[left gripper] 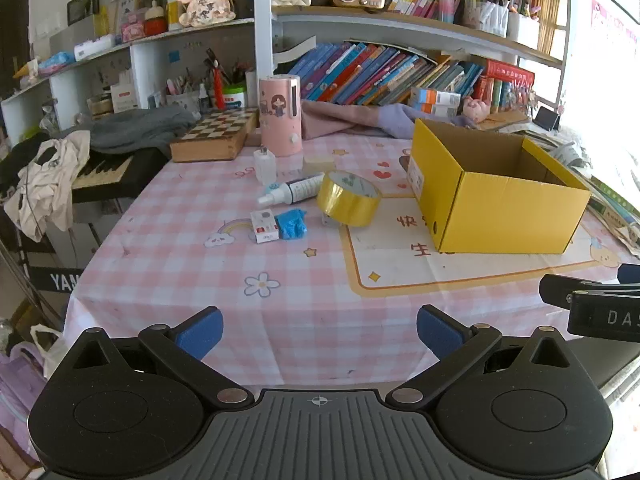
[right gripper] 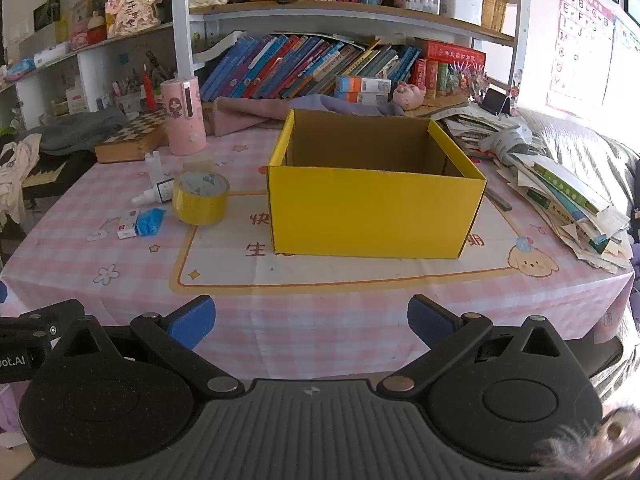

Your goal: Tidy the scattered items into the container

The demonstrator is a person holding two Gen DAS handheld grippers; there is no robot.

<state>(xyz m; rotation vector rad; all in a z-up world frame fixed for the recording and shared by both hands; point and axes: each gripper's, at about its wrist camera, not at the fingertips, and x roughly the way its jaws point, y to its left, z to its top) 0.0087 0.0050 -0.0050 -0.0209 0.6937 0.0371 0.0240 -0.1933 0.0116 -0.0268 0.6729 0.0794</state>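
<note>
An open yellow cardboard box (left gripper: 500,200) (right gripper: 374,212) stands on the pink checked tablecloth; what I see of its inside is bare. Left of it lie a yellow tape roll (left gripper: 348,200) (right gripper: 200,198), a white dropper bottle (left gripper: 290,192) (right gripper: 154,194), a small white and red packet (left gripper: 265,226) (right gripper: 128,224), a blue crumpled wrapper (left gripper: 293,223) (right gripper: 150,220), a clear small bottle (left gripper: 265,166) (right gripper: 154,166) and a pale block (left gripper: 318,162). My left gripper (left gripper: 318,332) is open and empty at the table's near edge. My right gripper (right gripper: 312,320) is open and empty, facing the box.
A pink cylinder (left gripper: 280,116) and a chessboard box (left gripper: 214,136) stand behind the items. Cloth (left gripper: 352,116) lies along the bookshelf. A stack of papers and books (right gripper: 560,188) lies right of the box. A keyboard with clothes (left gripper: 80,168) stands left of the table.
</note>
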